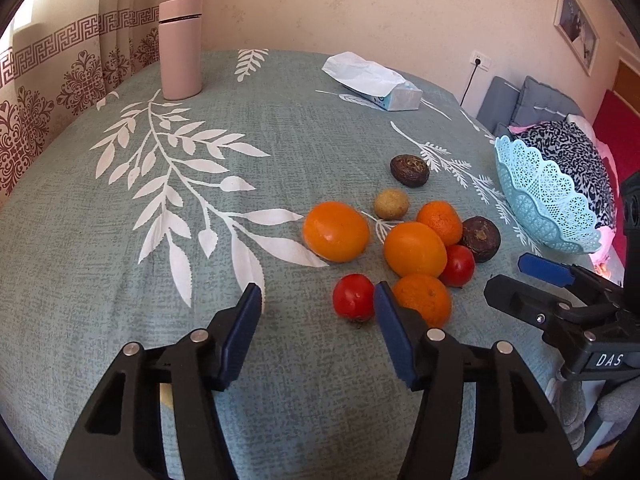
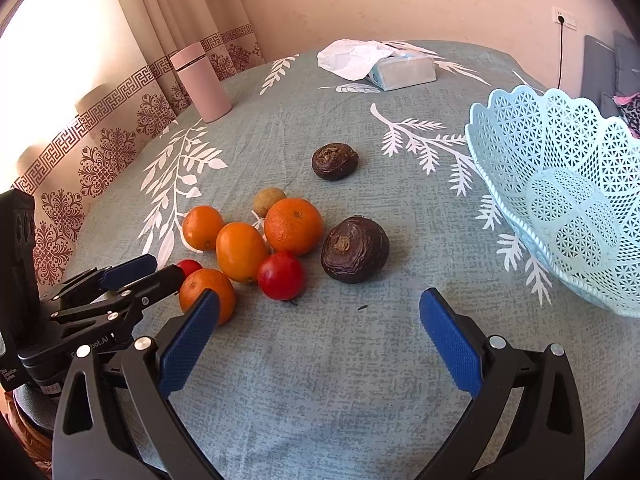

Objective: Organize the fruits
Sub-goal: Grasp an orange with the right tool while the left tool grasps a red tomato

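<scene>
Fruit lies clustered on the tablecloth [image 1: 120, 320] ahead of both our claws. We hold the left claw [image 1: 318, 300] above the cloth with its jaws partly apart and nothing between them; a tomato [image 1: 353, 296] sits just past its right fingertip, and an orange [image 1: 424, 298] shows right behind that finger. Beyond these lie a bigger orange fruit [image 1: 415, 249], a second tomato [image 1: 458, 265], another orange [image 1: 440, 222] and, apart to the left, a large orange fruit [image 1: 336, 231]. A small tan fruit [image 1: 391, 204] sits farther ahead. One dark wrinkled fruit [image 1: 482, 238] touches the cluster's right edge; another [image 1: 409, 170] lies alone, farther off.

Our right claw [image 2: 320, 308] stands wide and empty over bare cloth, the cluster ahead and to its left, the nearer dark fruit straight ahead. A pale blue lattice basket [image 2: 520, 128] sits tilted to its right, holding nothing.

Far ahead rest a tissue pack [image 1: 394, 98] and, off to the left, a pink flask [image 1: 180, 48] near the curtain [image 1: 60, 80].
</scene>
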Motion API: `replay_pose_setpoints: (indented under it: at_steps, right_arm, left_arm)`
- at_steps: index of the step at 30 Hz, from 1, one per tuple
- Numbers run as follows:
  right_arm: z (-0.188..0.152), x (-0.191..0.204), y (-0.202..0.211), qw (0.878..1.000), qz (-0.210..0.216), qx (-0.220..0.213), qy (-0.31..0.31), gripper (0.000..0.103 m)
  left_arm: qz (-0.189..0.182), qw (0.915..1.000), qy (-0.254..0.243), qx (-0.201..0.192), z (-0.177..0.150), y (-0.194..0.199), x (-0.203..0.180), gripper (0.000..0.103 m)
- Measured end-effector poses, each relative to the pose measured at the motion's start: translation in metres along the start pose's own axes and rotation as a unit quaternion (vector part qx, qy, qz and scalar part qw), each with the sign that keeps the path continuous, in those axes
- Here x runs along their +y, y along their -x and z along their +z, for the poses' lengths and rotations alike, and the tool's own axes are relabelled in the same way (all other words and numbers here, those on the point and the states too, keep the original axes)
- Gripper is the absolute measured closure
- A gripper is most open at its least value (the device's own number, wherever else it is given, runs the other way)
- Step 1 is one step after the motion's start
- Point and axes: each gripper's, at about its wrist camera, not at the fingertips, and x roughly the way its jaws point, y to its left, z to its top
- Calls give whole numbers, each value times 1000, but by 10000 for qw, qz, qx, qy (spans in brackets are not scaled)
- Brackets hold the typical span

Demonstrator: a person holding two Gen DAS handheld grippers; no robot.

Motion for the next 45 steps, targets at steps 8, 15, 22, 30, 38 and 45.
replay_pose_setpoints:
  at_steps: [8,15,22,30,38,45]
  right_arm:
    - [-5,16,5,9993,209,-49,305,2]
    - [-11,36,5,9971,426,56,629,26]
    - [-10,57,-4,9942,530,261,902,45]
    - [-5,80,-27,9896,295,427,1343,58]
    - [-7,65,-9,9924,325,264,1155,62]
    - [0,29,27,9968,52,-183,770,62]
  left_arm:
    - [-120,9993,-250,266,1,-11,-12,68]
    - [-214,9998,-5,-45,-1,2,-2,80]
    - [34,9985,308,-460,-1,18,8,80]
    - [23,9980,547,-310,0,12,17,80]
    - [-67,9986,476,-222,-1,9,13,47]
    - [71,9995,246,160,2,-8,5,72]
